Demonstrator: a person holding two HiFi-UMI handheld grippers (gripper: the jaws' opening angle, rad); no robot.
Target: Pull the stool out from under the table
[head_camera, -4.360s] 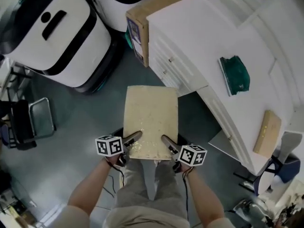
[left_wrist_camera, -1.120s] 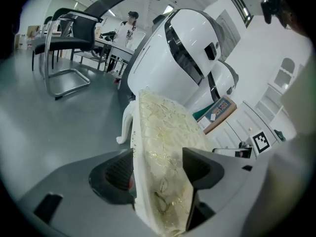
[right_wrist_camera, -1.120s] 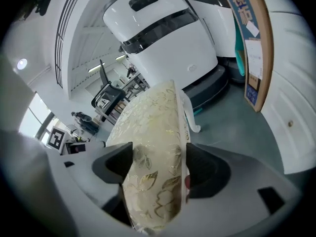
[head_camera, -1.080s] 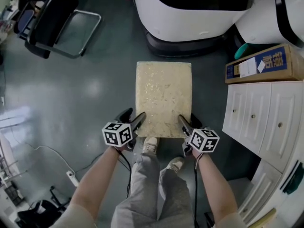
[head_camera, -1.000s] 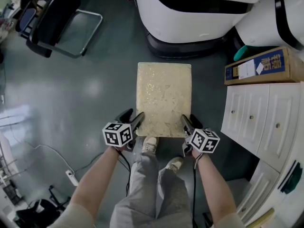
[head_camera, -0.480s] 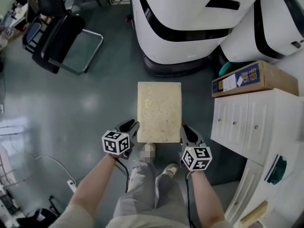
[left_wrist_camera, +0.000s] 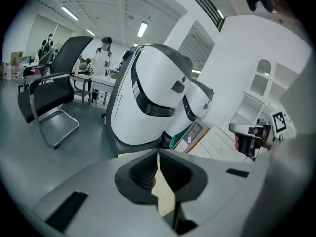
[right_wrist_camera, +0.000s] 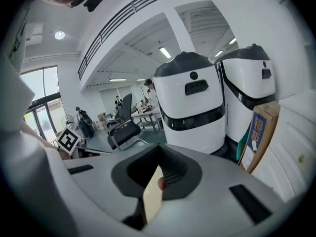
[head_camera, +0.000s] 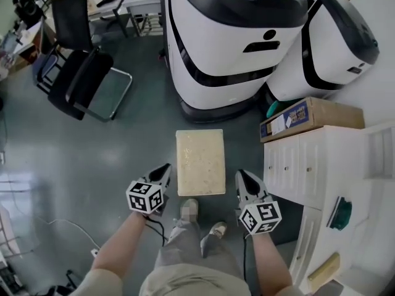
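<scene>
The stool (head_camera: 199, 162) has a pale beige rectangular seat and stands on the grey floor, out from the white cabinet (head_camera: 321, 165). My left gripper (head_camera: 164, 170) hangs just left of the seat's near corner, shut and empty. My right gripper (head_camera: 241, 177) hangs just right of the seat, also shut and empty. Neither touches the stool. In the left gripper view the jaws (left_wrist_camera: 158, 155) meet at the tip, with a strip of the stool (left_wrist_camera: 166, 199) showing behind them. In the right gripper view the jaws (right_wrist_camera: 159, 162) are closed in front of the seat (right_wrist_camera: 153, 197).
Two large white machines (head_camera: 229, 42) (head_camera: 333, 39) stand beyond the stool. A cardboard box (head_camera: 308, 119) lies beside the cabinet. A black chair (head_camera: 80, 79) is at the far left. The person's legs and shoes (head_camera: 199, 227) are right behind the stool.
Both grippers have let go of the stool's near edge, drawn back to its sides and shut. The head view has lifted, so the stool looks smaller and farther away.
</scene>
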